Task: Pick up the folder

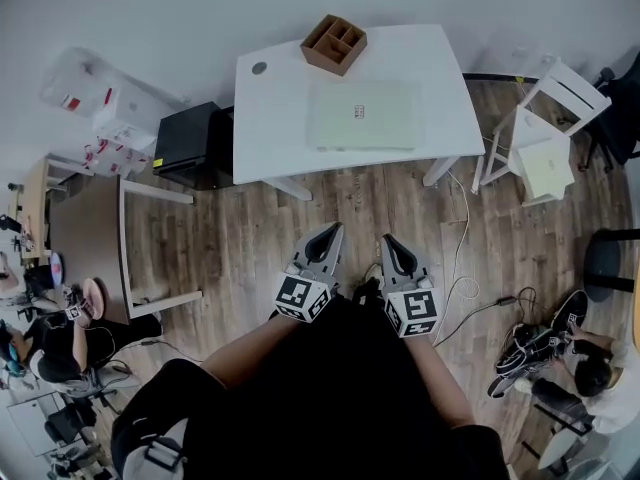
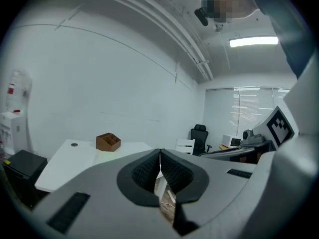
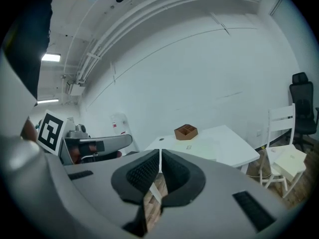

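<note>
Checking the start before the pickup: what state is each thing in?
folder: closed, flat on the table, untouched
wooden box: upright on the table, beyond the folder
left tongs: shut, empty
right tongs: shut, empty
chair: upright, beside the table

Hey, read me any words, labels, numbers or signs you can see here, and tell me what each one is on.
No text can be read.
Folder, small centre label: too small to read.
Clear plastic bins, red stickers: too blurred to read.
Marker cubes: black-and-white patterns, no words.
</note>
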